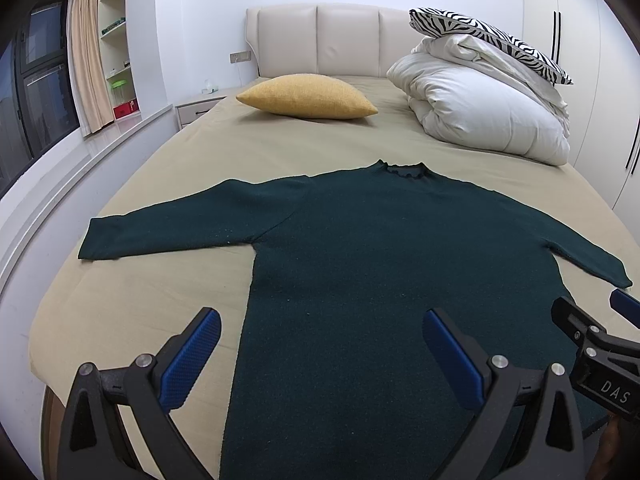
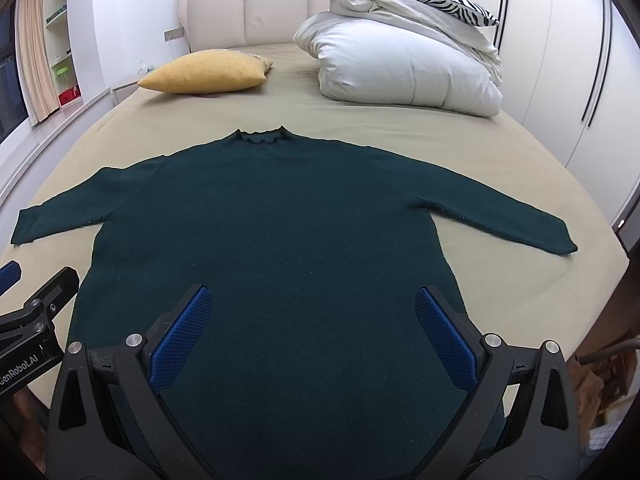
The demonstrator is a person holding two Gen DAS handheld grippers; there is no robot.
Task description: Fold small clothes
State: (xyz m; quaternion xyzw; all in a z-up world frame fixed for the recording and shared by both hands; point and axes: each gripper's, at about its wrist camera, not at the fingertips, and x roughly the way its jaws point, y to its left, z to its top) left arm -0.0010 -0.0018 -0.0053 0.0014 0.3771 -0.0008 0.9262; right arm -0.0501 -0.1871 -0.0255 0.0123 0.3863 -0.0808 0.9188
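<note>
A dark green long-sleeved sweater lies flat on the beige bed sheet, collar toward the headboard, both sleeves spread out sideways. My left gripper hovers open above the sweater's lower left part, blue pads wide apart, nothing between them. Over the lower middle of the sweater, my right gripper is open too and holds nothing. Each gripper shows at the edge of the other's view: the right one and the left one.
A yellow cushion lies near the headboard. A folded white duvet with a zebra-print pillow on top fills the far right. Wardrobe doors stand right, shelves and a window left.
</note>
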